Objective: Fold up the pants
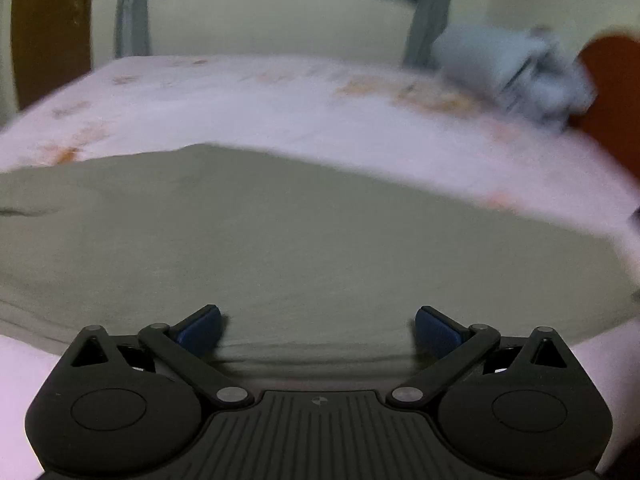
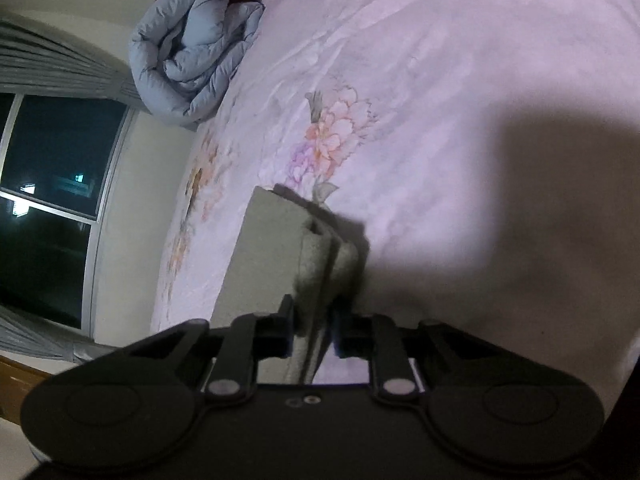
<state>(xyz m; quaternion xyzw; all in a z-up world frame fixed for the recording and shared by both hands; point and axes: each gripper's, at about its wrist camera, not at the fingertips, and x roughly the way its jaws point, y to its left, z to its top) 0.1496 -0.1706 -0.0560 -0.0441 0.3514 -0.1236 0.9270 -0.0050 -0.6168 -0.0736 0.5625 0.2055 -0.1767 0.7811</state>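
Observation:
The grey-green pants (image 1: pixel 280 240) lie spread flat on the pink floral bedsheet (image 1: pixel 240 96). My left gripper (image 1: pixel 318 330) is open, its blue-padded fingers (image 1: pixel 200 328) low over the near edge of the pants with nothing between them. In the right wrist view, my right gripper (image 2: pixel 314 328) is shut on a folded edge of the pants (image 2: pixel 272 248) and holds several cloth layers above the bedsheet (image 2: pixel 440 80). The view is rolled on its side.
A rolled light-blue quilt (image 2: pixel 192 48) lies at the bed's far end against a reddish headboard (image 1: pixel 616 92); it also shows in the left wrist view (image 1: pixel 516 68). A dark window (image 2: pixel 52 184) with grey curtains and a cream wall stand beyond the bed.

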